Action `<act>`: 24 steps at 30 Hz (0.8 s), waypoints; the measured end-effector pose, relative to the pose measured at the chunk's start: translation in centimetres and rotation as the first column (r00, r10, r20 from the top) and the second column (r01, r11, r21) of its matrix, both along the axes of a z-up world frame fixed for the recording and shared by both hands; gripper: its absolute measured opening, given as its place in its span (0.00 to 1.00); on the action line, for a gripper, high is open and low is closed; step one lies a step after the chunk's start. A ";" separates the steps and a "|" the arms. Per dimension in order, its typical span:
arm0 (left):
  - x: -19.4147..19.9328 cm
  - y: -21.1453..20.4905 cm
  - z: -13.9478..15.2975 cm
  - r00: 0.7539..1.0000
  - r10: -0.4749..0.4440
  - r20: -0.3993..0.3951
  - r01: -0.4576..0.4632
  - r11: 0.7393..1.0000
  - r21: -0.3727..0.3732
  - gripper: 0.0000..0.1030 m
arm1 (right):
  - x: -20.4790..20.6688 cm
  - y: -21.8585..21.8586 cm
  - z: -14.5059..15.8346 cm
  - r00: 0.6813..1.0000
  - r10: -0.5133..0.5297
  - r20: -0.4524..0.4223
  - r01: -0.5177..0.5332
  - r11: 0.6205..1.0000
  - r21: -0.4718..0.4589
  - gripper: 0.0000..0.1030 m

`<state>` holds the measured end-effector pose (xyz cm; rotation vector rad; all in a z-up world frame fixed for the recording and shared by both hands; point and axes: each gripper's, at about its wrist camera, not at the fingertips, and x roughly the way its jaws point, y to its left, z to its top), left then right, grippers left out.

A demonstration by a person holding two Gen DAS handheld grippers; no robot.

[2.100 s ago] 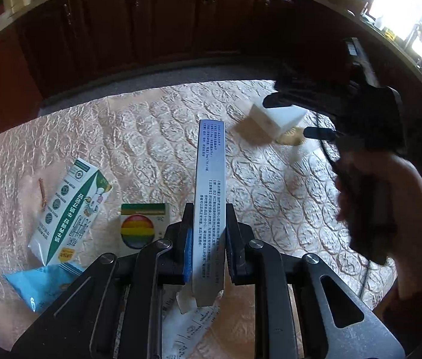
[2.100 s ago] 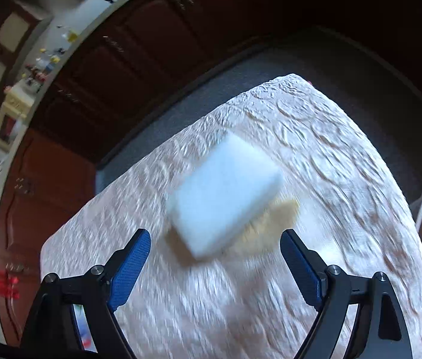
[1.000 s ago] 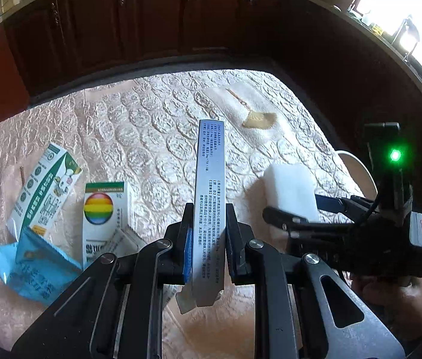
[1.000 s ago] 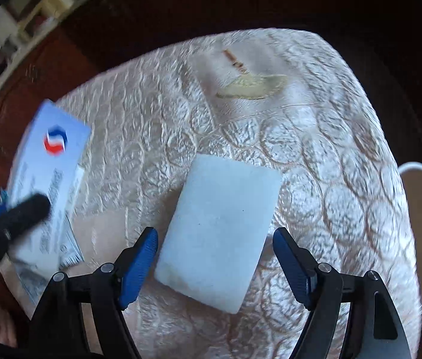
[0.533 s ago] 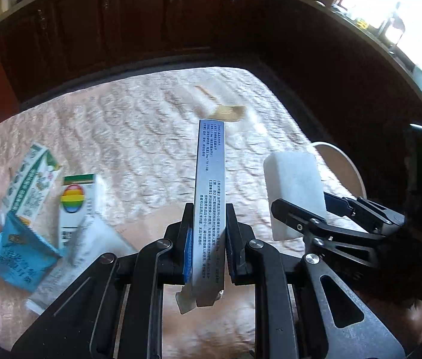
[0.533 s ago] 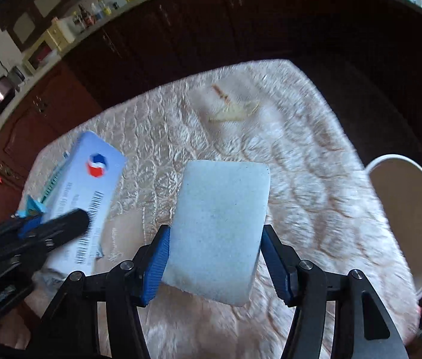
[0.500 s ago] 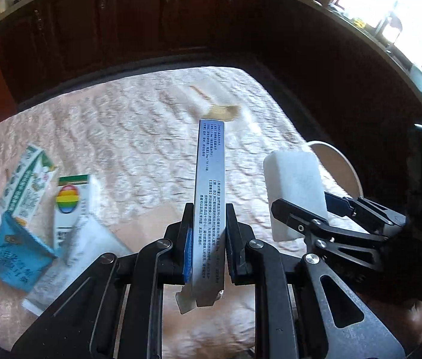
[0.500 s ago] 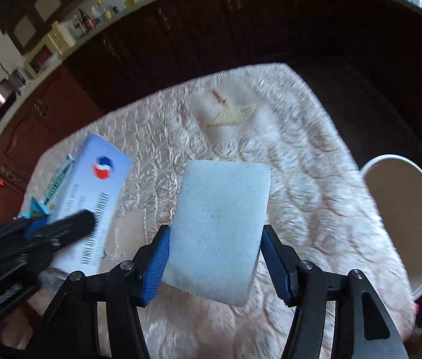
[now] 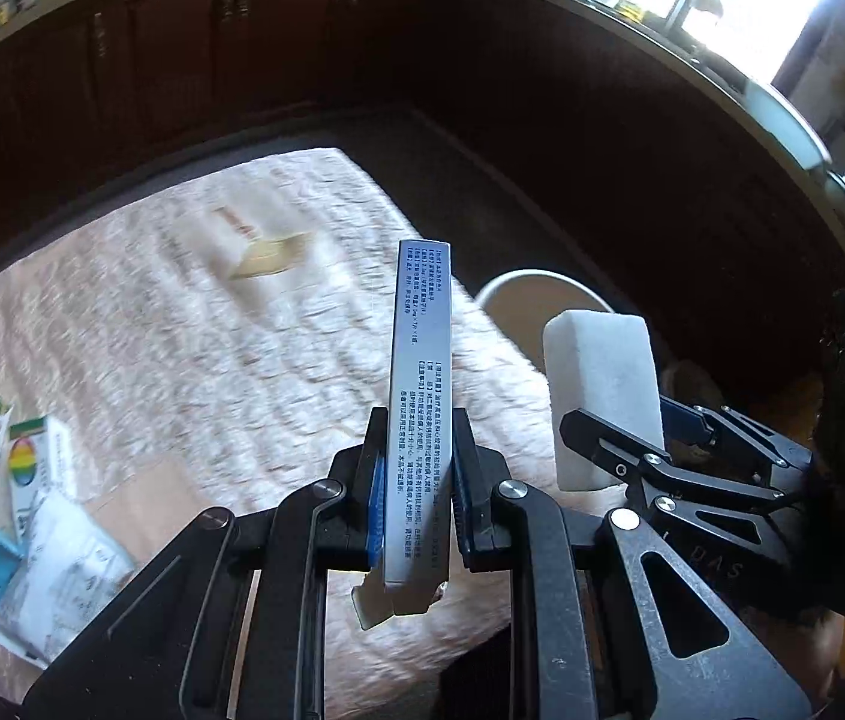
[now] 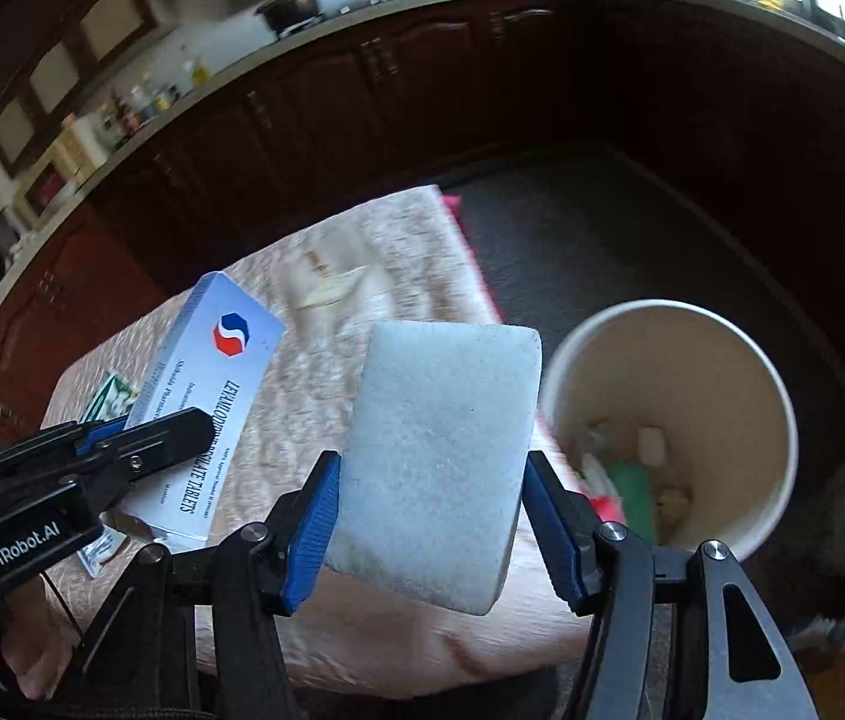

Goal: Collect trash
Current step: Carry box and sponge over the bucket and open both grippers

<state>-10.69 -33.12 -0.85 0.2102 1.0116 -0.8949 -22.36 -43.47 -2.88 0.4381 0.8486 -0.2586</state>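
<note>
Right gripper [image 10: 431, 516] has its blue pads clamped on a white foam block [image 10: 440, 456], held up past the tabletop's [image 10: 326, 360] right edge. The white bin [image 10: 671, 414] sits on the floor just off that edge, with scraps inside: white bits, something green. Left gripper [image 9: 416, 504] is pinched tight on a flat tablet box [image 9: 422, 396] over that same edge.

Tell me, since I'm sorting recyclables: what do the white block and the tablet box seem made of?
White block: likely foam or sponge, matte with a fine grainy surface and rounded edges. Tablet box: thin glossy printed card, going by its crisp folds and open end flaps in the left wrist view.
</note>
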 end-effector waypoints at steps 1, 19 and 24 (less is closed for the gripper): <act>-0.2 -0.4 0.1 1.000 -0.008 0.001 0.008 1.000 -0.002 0.15 | -0.5 -0.7 0.0 1.000 -0.018 0.002 0.018 1.000 0.004 0.57; -1.7 -9.9 -0.5 0.991 -0.127 -0.046 0.127 0.992 0.004 0.15 | -6.7 -9.3 -2.0 0.970 -0.239 -0.029 0.241 0.969 0.063 0.58; -2.3 -11.6 -1.2 0.986 -0.155 -0.063 0.154 0.988 -0.008 0.15 | -6.9 -10.4 -3.6 0.964 -0.258 -0.063 0.263 0.961 0.084 0.58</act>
